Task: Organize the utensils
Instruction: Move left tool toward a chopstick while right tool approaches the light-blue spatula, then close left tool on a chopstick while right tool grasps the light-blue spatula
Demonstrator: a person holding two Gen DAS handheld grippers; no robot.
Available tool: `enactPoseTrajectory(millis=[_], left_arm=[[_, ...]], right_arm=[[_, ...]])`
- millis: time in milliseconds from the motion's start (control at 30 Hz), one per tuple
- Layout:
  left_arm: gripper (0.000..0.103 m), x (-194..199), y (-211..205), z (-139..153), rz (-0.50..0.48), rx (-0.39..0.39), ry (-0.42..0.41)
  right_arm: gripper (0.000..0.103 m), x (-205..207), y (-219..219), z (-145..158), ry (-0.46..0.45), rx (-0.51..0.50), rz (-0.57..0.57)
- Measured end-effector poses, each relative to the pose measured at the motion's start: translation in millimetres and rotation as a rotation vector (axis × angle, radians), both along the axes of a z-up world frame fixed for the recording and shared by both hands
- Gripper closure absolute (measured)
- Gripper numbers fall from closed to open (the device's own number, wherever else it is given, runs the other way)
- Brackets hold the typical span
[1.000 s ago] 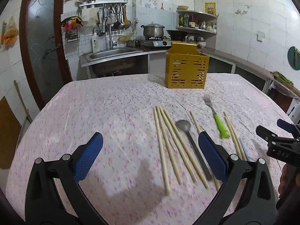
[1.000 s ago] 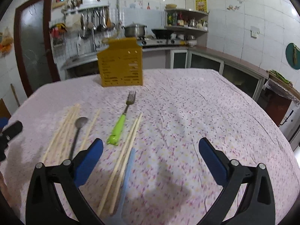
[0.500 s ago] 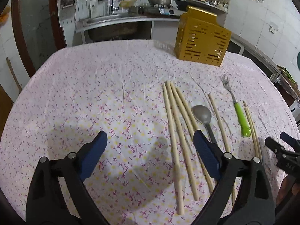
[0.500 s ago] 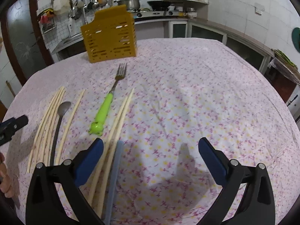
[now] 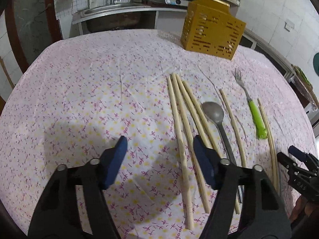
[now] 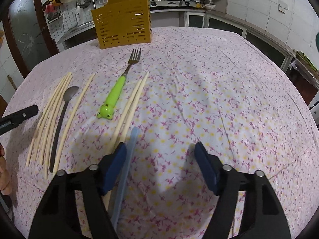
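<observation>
Several pale chopsticks (image 5: 180, 117) lie on the flowered tablecloth (image 5: 79, 99), with a grey spoon (image 5: 213, 112) and a green-handled fork (image 5: 256, 117) to their right. My left gripper (image 5: 160, 148) hovers over the near ends of the leftmost chopsticks. Its jaws are closing and the pads press on nothing. My right gripper (image 6: 160, 152) hangs low over the cloth, its jaws closing too. A pale blue handle (image 6: 127, 159) lies just inside its left pad (image 6: 116, 164), beside a chopstick pair (image 6: 132, 101). The fork (image 6: 119, 85) and spoon (image 6: 63, 107) lie further left.
A yellow slotted utensil holder (image 5: 212, 33) (image 6: 121, 25) stands at the table's far side. The right gripper (image 5: 299, 171) shows at the left wrist view's right edge, and the left gripper (image 6: 19, 115) and a hand (image 6: 4, 169) at the other view's left edge. A kitchen counter lies beyond.
Both grippers have tipped downward and sunk closer to the table, and both pairs of jaws have narrowed. The left one has moved in over the chopsticks' near ends.
</observation>
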State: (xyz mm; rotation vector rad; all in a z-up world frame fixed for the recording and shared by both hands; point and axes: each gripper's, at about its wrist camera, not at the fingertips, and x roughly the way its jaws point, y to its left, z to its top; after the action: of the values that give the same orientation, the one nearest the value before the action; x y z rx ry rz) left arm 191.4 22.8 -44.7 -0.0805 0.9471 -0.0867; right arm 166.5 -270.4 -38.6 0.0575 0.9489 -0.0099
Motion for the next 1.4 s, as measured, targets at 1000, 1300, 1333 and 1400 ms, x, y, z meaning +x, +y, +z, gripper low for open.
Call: enactPoseTrajectory(millis=[1000,1300,1333,1400], left_arm=[[0.065,51,-16,-11,-0.029,0.037,0.12],[0.085,77,-29,-12,-0.05,0.12,0.165],[0.088,78,-29,-11,-0.051,0.119,0.168],[0.094,79,-29,-11,-0.057,0.116,0.169]], right_arm=[[0.091,7,0,-1,0.055,0.02,0.063],[0.092,15,-3,-1,0.079,0.044,0.061],[0.092,15,-2,-1,0.077,0.041,0.062],[0.093,16,-3,-1,0.076,0.044,0.065]])
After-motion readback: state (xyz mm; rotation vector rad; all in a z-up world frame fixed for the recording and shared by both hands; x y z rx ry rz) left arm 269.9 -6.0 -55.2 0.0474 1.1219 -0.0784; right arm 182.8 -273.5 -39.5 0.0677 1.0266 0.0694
